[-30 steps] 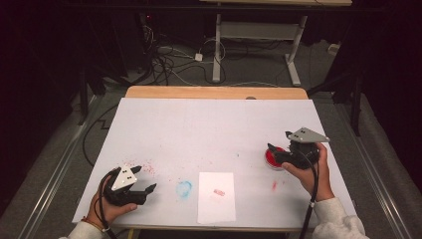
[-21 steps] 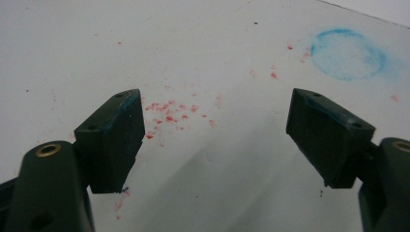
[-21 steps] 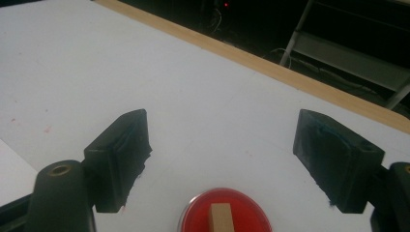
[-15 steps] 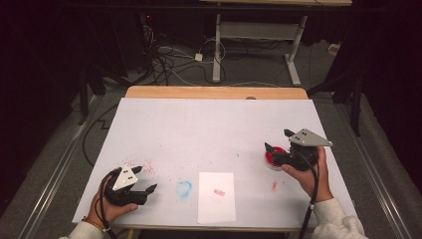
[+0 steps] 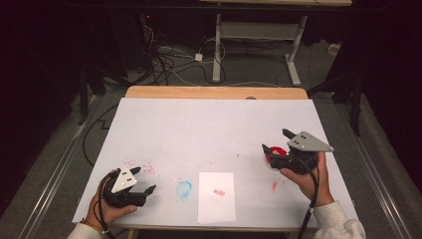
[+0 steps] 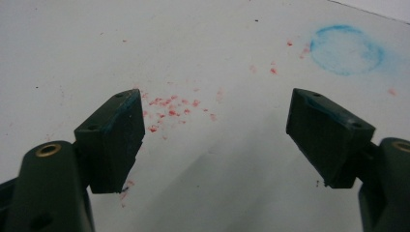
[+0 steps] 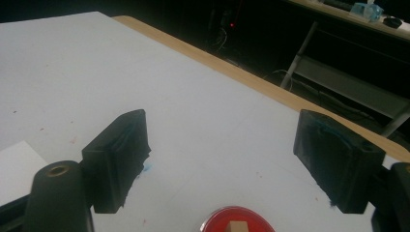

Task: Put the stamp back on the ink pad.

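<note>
Since both the left gripper (image 5: 143, 183) and right gripper (image 5: 276, 142) gape wide and empty, the red ink pad (image 7: 237, 223) just beneath the right one, at the table's (image 5: 209, 129) right, looks light, rigid, best pinched across its rim.

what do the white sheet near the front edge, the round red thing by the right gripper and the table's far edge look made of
White sheet: likely paper, matte, flat and thin, with a red stamped mark.
Round red thing: possibly a plastic ink pad case, glossy rim with a highlight; the tan block inside looks like wood, though I can't be sure.
Table's far edge: wood or wood-look laminate, tan with a smooth rounded lip.
</note>
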`<state>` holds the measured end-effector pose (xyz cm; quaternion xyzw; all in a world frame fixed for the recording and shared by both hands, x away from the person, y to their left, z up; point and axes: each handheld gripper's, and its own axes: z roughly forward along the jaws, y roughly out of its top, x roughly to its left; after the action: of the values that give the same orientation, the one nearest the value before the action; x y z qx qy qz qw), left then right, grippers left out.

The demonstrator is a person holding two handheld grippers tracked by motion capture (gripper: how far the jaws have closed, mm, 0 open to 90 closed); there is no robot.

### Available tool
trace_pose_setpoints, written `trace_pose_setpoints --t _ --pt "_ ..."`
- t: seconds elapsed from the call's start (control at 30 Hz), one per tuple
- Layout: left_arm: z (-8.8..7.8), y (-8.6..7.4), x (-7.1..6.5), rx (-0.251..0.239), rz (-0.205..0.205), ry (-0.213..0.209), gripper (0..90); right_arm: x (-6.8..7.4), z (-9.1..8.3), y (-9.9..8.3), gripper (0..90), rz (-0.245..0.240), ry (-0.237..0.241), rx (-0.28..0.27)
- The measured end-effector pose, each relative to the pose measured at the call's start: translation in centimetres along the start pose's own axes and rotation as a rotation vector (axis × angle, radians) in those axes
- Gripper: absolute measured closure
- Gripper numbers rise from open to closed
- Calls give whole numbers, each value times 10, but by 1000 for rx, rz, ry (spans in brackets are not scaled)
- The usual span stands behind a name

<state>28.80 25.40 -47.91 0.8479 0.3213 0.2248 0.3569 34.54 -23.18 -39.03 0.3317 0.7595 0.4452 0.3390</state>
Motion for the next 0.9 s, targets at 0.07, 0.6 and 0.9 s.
trace_pose_setpoints --t 0.07,0.6,0.9 --pt "0 0 0 2 2 0 207 1 -2 1 195 -9 -4 -3" --pt "0 0 -1 4 6 0 207 11 -18 2 193 -40 3 -26" --pt "1 1 -1 6 9 -1 207 14 -29 0 194 -59 2 -40"
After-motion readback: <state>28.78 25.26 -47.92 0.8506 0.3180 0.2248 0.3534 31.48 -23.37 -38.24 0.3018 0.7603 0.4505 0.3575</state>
